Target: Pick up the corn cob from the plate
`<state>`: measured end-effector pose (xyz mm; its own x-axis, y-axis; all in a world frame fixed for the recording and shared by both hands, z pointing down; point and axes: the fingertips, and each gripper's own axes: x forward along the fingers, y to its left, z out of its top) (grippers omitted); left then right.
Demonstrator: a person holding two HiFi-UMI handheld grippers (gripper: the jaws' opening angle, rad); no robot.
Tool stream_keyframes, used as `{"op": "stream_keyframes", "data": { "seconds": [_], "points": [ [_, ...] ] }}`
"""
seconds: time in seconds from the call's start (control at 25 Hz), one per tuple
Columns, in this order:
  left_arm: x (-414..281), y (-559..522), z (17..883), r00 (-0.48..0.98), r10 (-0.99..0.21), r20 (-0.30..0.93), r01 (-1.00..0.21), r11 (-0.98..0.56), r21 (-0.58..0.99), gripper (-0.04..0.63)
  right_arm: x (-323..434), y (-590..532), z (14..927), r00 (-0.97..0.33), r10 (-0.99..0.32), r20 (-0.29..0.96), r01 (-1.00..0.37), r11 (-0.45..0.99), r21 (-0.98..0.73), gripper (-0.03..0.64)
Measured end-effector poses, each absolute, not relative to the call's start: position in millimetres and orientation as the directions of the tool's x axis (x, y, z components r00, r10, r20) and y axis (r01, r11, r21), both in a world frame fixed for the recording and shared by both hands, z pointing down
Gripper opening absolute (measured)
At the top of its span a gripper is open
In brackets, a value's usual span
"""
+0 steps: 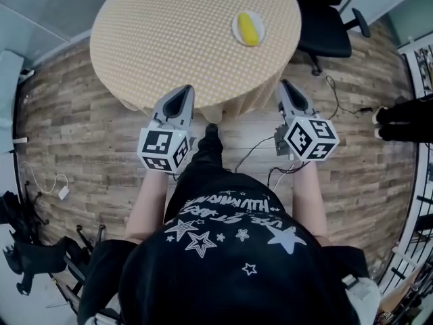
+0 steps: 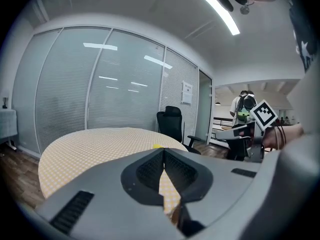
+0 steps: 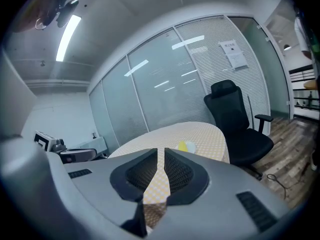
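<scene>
A yellow corn cob (image 1: 248,29) lies on a small white plate (image 1: 237,27) at the far right of a round table (image 1: 169,26) with a yellow checked cloth. Both grippers hang at the table's near edge, well short of the plate. My left gripper (image 1: 183,90) is shut and empty, its tips meeting in the left gripper view (image 2: 163,151). My right gripper (image 1: 287,85) is shut on nothing (image 3: 160,151). In the right gripper view the corn cob (image 3: 184,146) and plate (image 3: 194,145) show just past the jaws. A speck of the corn cob (image 2: 157,146) peeks out in the left gripper view.
A black office chair (image 1: 325,26) stands beyond the table at the right, close to the plate. Cables (image 1: 254,151) run over the wooden floor under the near table edge. Glass partition walls (image 2: 100,94) close off the room behind the table.
</scene>
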<state>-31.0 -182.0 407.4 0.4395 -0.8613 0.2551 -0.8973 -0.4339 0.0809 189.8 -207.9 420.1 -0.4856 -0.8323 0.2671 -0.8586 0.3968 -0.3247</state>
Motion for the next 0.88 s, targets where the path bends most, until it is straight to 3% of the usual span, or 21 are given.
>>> {"op": "stream_keyframes", "data": {
  "seconds": [0.48,0.88],
  "points": [
    [-64,-285,415,0.452,-0.845,0.286,-0.891,-0.441,0.106,0.006,166,-315,426,-0.454,-0.826,0.334,-0.877,0.348,-0.332,0.054],
    [-92,-354,428,0.480,-0.818,0.317,-0.876,-0.466,0.124,0.006,130,-385,460,-0.456,-0.736,0.500,-0.887,0.333,-0.319,0.055]
  ]
}}
